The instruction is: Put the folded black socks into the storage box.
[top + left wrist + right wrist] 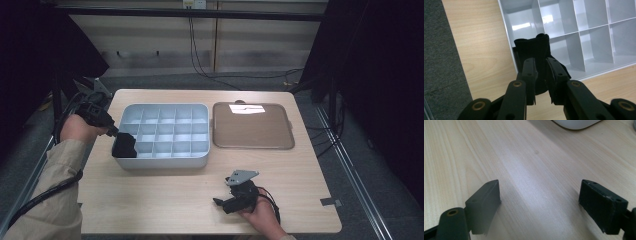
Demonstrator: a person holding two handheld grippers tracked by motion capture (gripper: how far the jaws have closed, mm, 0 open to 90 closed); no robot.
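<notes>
Your left gripper [540, 75] has its jaws nearly closed on a black folded cloth [534, 51], holding it in the near left compartment of the grey plastic divided tray [165, 161]. Your right gripper [226, 202] rests wide open and holding nothing, low over the pale wooden table [165, 200] near you. Every other compartment looks empty, so placing seems barely begun; the cloth is not yet released.

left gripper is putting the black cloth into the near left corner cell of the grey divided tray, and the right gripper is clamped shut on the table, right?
Not quite. The right gripper is open: the right gripper view shows its jaws wide apart over the bare table. The rest holds: the left gripper pinches the black cloth at the near left corner cell of the grey divided tray.
</notes>
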